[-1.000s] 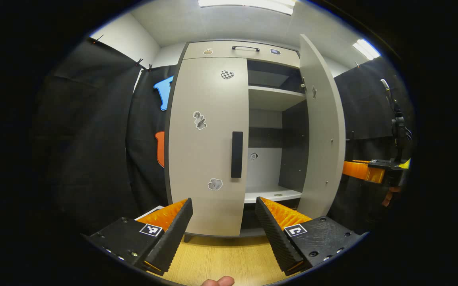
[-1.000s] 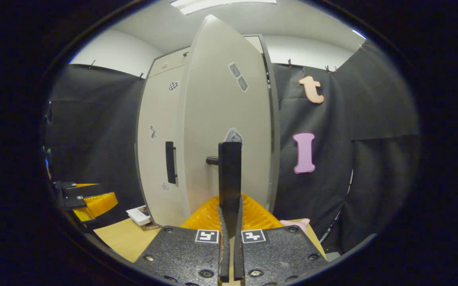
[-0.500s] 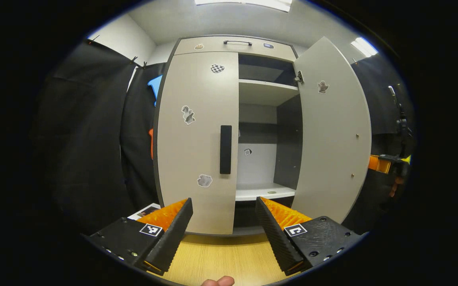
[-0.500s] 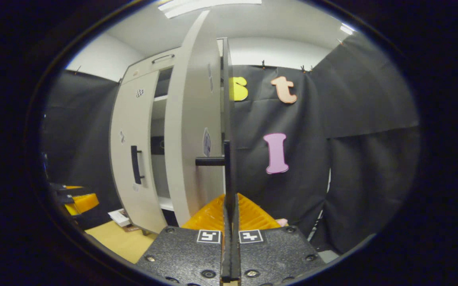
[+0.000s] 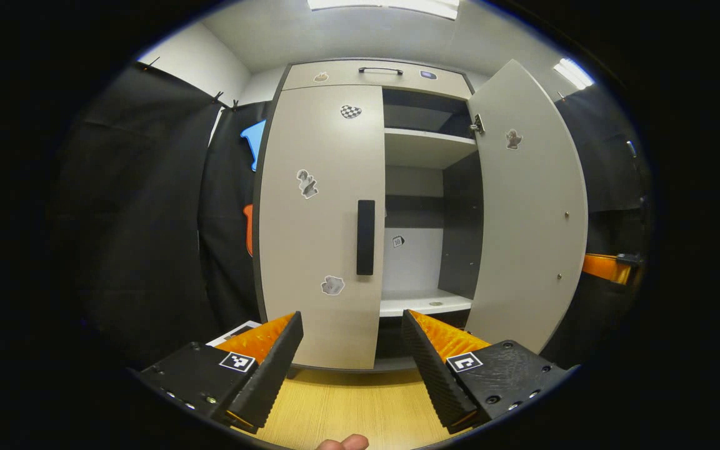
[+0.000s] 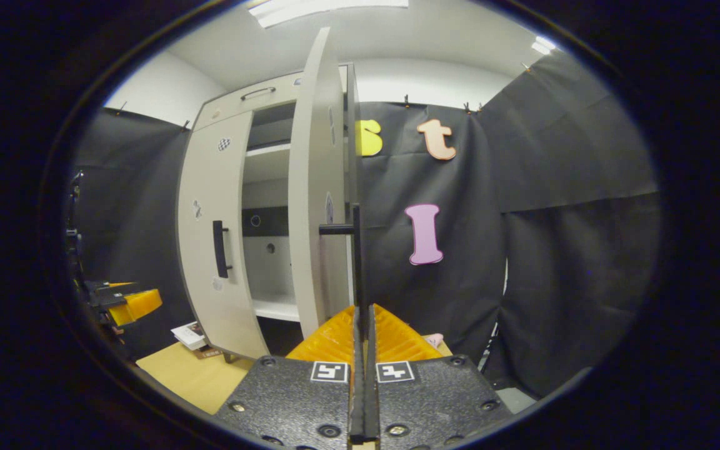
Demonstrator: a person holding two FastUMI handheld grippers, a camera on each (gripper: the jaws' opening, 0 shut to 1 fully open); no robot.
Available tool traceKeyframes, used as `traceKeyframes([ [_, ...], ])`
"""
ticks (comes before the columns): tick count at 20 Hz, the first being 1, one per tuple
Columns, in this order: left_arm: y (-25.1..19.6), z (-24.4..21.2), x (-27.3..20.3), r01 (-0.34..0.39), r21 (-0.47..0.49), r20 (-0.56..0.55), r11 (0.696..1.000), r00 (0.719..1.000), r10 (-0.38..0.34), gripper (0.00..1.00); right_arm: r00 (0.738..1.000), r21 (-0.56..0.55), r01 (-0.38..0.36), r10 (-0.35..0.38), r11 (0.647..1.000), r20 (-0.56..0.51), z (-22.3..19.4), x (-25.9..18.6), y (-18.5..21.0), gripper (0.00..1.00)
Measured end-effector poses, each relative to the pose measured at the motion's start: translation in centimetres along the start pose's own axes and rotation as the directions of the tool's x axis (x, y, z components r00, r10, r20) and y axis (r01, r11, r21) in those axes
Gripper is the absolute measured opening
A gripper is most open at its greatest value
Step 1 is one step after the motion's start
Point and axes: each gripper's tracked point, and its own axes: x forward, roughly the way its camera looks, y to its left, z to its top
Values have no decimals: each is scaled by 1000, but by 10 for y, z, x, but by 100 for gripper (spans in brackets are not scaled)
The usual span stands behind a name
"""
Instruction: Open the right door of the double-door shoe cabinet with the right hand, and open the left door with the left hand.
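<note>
Left door handle (image 5: 365, 237) is dead ahead of the left gripper (image 5: 352, 350), jaws spread wide, nothing held; handle's long axis is vertical, so it should fit between the fingers. Left door (image 5: 319, 219) is shut, pale with stickers. Right gripper (image 6: 360, 325) is clamped on the right door handle (image 6: 355, 262); right door (image 6: 313, 187) stands open, right of that handle.

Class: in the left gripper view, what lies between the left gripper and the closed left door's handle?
Nothing: bare air over the wooden floor separates the open left gripper from the handle on the left door.
</note>
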Motion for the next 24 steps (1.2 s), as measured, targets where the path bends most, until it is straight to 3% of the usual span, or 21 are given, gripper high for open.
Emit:
traceKeyframes([
  [4, 5, -6, -1, -3, -19, -17, 1000, 1000, 2, 95, 995, -8, -96, 96, 995, 26, 16, -25, 49, 4],
  [9, 11, -4, -11, 14, -9, -3, 1000, 1000, -14, 95, 984, -37, -177, 178, 984, 25, 12, -3, 106, 4],
  [12, 20, -1, -16, 13, -10, 10, 1000, 1000, -13, 95, 986, -43, -165, 165, 985, -2, 2, 21, 121, 3],
  [16, 21, 6, -13, 46, -21, 34, 999, 998, -45, 95, 996, -57, -85, 85, 995, -5, -11, 32, 123, 6],
  [17, 22, 9, -11, 52, -19, 40, 998, 998, -51, 95, 997, -52, -74, 74, 996, -2, -14, 33, 124, 22],
  [19, 20, 14, 0, 72, -18, 55, 997, 996, -71, 95, 999, -64, -46, 45, 997, -12, -19, 34, 122, 82],
  [21, 16, 25, 17, 93, -14, 79, 996, 993, -92, 95, 999, -64, -41, 40, 997, -17, -21, 30, 123, 97],
  [24, 7, 53, 55, 113, 12, 127, 993, 985, -114, 95, 998, -42, -69, 69, 997, 4, -15, 20, 127, 97],
])
